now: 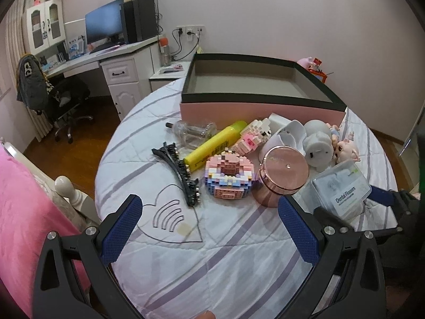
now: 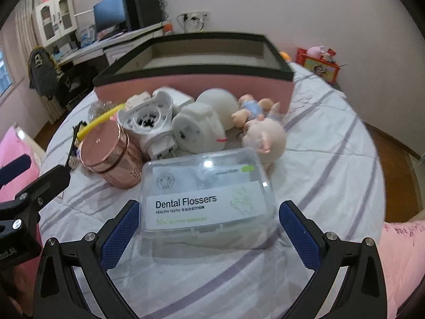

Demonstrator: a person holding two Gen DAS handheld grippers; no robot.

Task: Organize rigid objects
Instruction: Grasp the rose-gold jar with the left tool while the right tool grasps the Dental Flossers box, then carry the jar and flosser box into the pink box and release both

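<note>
A clear "Dental Flossers" box [image 2: 209, 202] lies on the striped bed sheet, and my right gripper [image 2: 209, 212] stands open with one blue pad on each side of it. In the left wrist view that box [image 1: 342, 188] sits at the right, between the right gripper's fingers [image 1: 382, 195]. My left gripper [image 1: 209, 204] is open and holds nothing, above a clear heart-shaped plate [image 1: 170, 220]. Beyond it lie a black hair clip [image 1: 178, 170], a pastel brick model [image 1: 228, 176], a yellow bottle [image 1: 215, 145] and a rose-gold jar [image 1: 284, 175]. The open pink box [image 1: 255, 109] stands behind them.
White plastic pieces [image 2: 196, 130] and a small doll [image 2: 263, 133] crowd between the jar [image 2: 109, 156] and the pink box [image 2: 191, 90]. A clear bottle [image 1: 191, 131] lies by the box. A pink blanket [image 1: 24, 212] and a bedpost [image 1: 63, 186] are at the left.
</note>
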